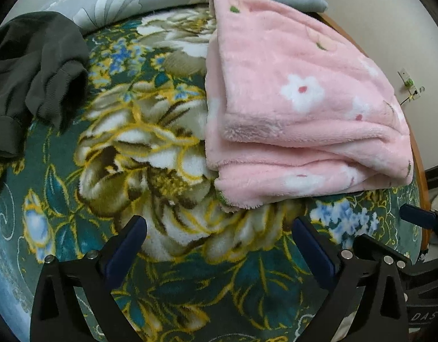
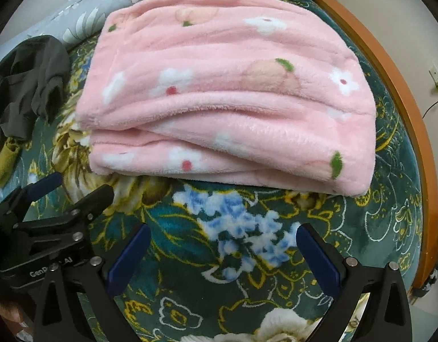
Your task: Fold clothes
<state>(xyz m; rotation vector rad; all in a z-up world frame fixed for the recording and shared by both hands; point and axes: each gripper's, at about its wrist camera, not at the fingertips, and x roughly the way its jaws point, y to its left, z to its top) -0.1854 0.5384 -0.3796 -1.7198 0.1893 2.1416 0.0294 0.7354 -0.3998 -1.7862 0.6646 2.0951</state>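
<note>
Pink flowered garment (image 2: 227, 99) lies folded in layers; both grippers' jaws apart.

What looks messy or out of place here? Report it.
The dark olive garment lies crumpled in a heap left of the neatly folded pink fleece blanket, one ribbed cuff sticking out. Both grippers are open and empty.

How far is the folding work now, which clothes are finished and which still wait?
Done: the pink fleece piece lies folded in layers on the floral blanket. In hand: nothing; the left gripper and right gripper are both open and empty. Left: the dark green garment lies crumpled, not folded.
</note>
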